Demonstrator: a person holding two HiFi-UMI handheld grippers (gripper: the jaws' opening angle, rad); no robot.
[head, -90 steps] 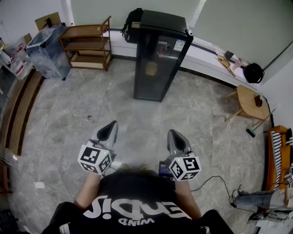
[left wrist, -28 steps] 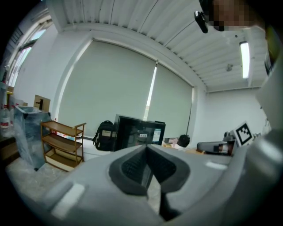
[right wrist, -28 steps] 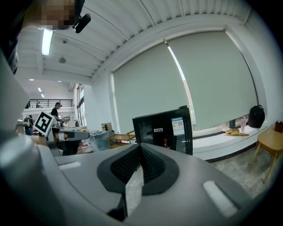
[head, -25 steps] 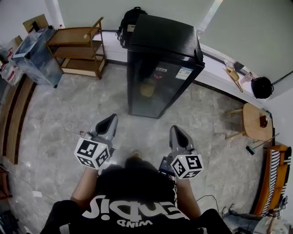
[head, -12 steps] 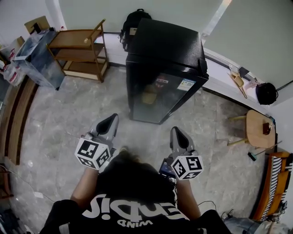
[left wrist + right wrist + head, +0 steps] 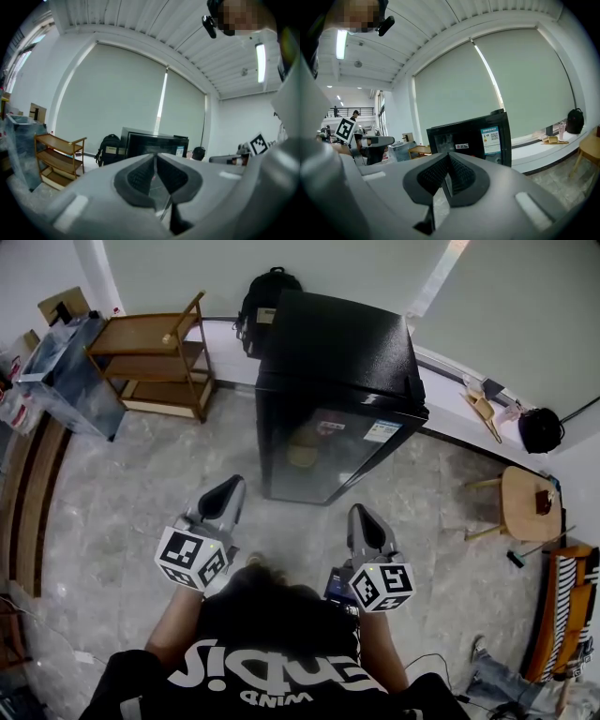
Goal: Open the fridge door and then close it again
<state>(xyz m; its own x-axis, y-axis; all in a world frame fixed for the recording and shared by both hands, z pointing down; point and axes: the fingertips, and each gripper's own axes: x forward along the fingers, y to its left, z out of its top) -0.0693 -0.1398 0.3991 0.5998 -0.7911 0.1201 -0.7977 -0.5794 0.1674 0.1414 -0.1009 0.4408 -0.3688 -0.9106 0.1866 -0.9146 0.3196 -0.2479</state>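
The left gripper [image 6: 228, 487] has its jaws clenched on nothing. The fridge [image 6: 339, 352] stands ahead by the wall, apart from both grippers, its door [image 6: 319, 454] closed. The right gripper [image 6: 361, 514] is likewise clenched and empty. Likely risk: no handle shows, so clenched jaws could slide off the door's edge.

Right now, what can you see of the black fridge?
The fridge is a tall black box standing upright on the grey tiled floor, its back to a low white ledge. Its dark glass door is shut, with small stickers near the top, and something yellowish shows dimly inside. A black backpack sits behind it.
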